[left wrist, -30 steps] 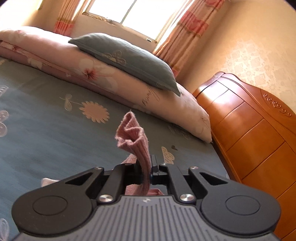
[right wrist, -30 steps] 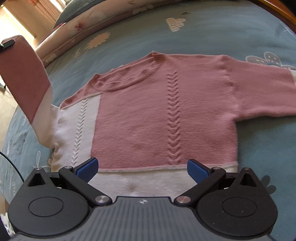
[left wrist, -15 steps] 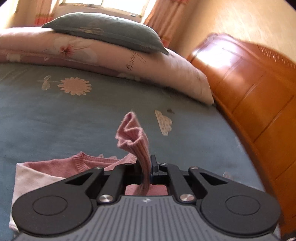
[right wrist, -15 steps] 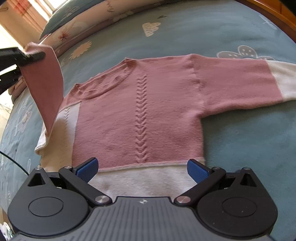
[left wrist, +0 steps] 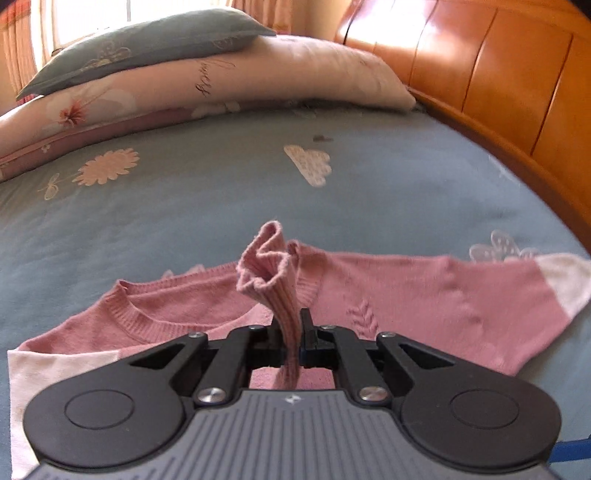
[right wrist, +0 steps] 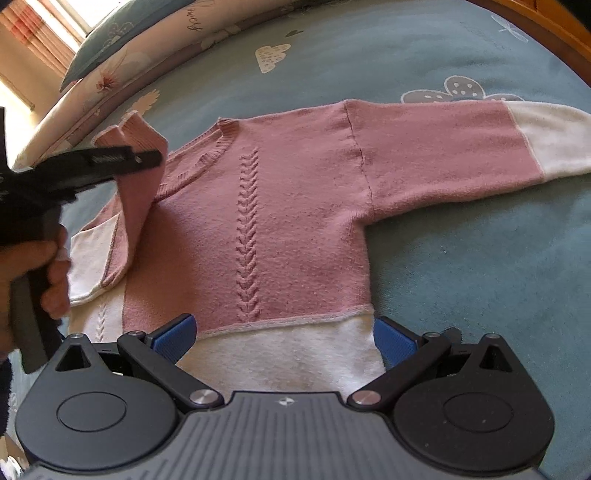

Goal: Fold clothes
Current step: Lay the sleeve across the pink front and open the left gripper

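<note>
A pink and white knitted sweater (right wrist: 280, 206) lies flat, front up, on the blue bedspread (right wrist: 480, 277). My left gripper (left wrist: 293, 339) is shut on the ribbed cuff of the sweater's left sleeve (left wrist: 269, 266), which sticks up between its jaws. In the right wrist view the left gripper (right wrist: 147, 157) holds that sleeve (right wrist: 135, 199) lifted and folded in over the sweater's left shoulder, with a hand on its handle. My right gripper (right wrist: 282, 334) hovers open over the white hem band (right wrist: 288, 354), nothing between its blue pads (right wrist: 175, 332). The other sleeve (right wrist: 461, 147) lies stretched out to the right.
A long floral bolster (left wrist: 221, 81) with a grey-blue pillow (left wrist: 147, 48) on top lies across the far side of the bed. A wooden headboard (left wrist: 498, 74) runs along the right edge. A curtained window (right wrist: 37, 33) is at the far left.
My left gripper has carried the sleeve cuff down and rightward, from out beside the sweater to over its left shoulder. The right gripper has shifted slightly and stayed open.
</note>
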The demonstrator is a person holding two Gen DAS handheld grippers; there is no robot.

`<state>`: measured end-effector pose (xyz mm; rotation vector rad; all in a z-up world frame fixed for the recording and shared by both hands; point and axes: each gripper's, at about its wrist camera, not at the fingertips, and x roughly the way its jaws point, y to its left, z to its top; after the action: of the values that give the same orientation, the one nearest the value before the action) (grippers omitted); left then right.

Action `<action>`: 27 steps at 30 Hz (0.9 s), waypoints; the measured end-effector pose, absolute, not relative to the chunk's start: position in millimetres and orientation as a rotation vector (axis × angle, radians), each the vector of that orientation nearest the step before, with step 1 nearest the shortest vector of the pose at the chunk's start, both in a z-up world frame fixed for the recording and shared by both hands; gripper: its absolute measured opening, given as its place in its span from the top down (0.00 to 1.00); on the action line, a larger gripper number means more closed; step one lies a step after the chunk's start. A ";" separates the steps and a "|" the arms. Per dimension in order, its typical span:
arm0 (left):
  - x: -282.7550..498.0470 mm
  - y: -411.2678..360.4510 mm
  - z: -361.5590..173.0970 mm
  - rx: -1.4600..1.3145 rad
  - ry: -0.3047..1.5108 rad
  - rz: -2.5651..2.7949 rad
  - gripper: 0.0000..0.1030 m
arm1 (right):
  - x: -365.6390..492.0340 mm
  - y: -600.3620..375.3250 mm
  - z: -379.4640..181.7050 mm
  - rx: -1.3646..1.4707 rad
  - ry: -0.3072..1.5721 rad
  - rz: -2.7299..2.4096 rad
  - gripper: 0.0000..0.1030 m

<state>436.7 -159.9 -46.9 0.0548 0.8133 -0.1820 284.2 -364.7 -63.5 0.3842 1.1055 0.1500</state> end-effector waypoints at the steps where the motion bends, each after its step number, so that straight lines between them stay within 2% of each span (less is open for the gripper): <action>1: 436.8 -162.4 -47.7 0.059 0.815 -0.182 0.95 | 283.8 -365.6 -64.5 0.386 1.105 0.147 0.00; 14: 445.7 -185.6 -64.9 0.097 0.836 -0.170 0.95 | 284.4 -375.1 -72.1 0.394 1.118 0.124 0.00; 18: 444.1 -188.1 -70.7 0.103 0.836 -0.177 0.89 | 284.8 -376.6 -73.9 0.394 1.120 0.120 0.00; 27: 432.4 -197.2 -63.5 0.102 0.812 -0.282 0.83 | 288.1 -374.7 -73.1 0.383 1.118 0.115 0.00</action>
<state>432.4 -197.2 -63.5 0.1018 0.8115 -0.2817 288.1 -374.7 -73.1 0.3831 1.1185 0.1152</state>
